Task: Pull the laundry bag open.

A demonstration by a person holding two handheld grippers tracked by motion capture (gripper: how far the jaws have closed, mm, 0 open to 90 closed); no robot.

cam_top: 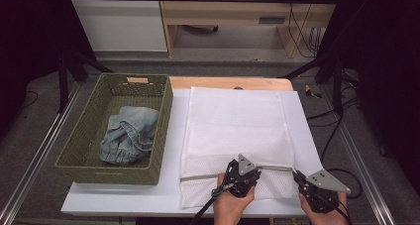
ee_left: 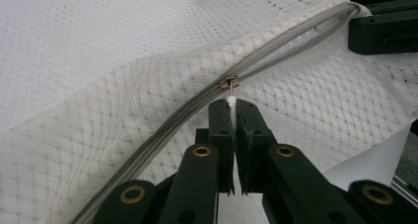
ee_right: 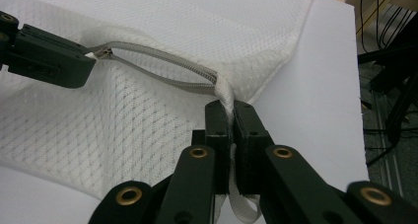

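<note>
We see mesh laundry bag [cam_top: 236,131] flat on white sheet over bench [cam_top: 124,197], just right of wicker basket [cam_top: 161,136]. Left gripper [ee_left: 230,105] clenched on white zipper pull [ee_left: 230,101]; slider [ee_left: 229,82] just beyond the tips. Right gripper [ee_right: 229,108] clamped on white fabric loop [ee_right: 226,93] at bag corner, near sheet's right edge. We find both hands cut off at bottom in high view. Denim garment [cam_top: 128,135] bunched in basket, underside hidden. Zipper [ee_right: 162,68] parted between grippers. Open sheet left of bag's near end.

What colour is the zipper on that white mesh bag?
Grey, clearest in the left gripper view: the zipper crosses the mesh bag.
</note>
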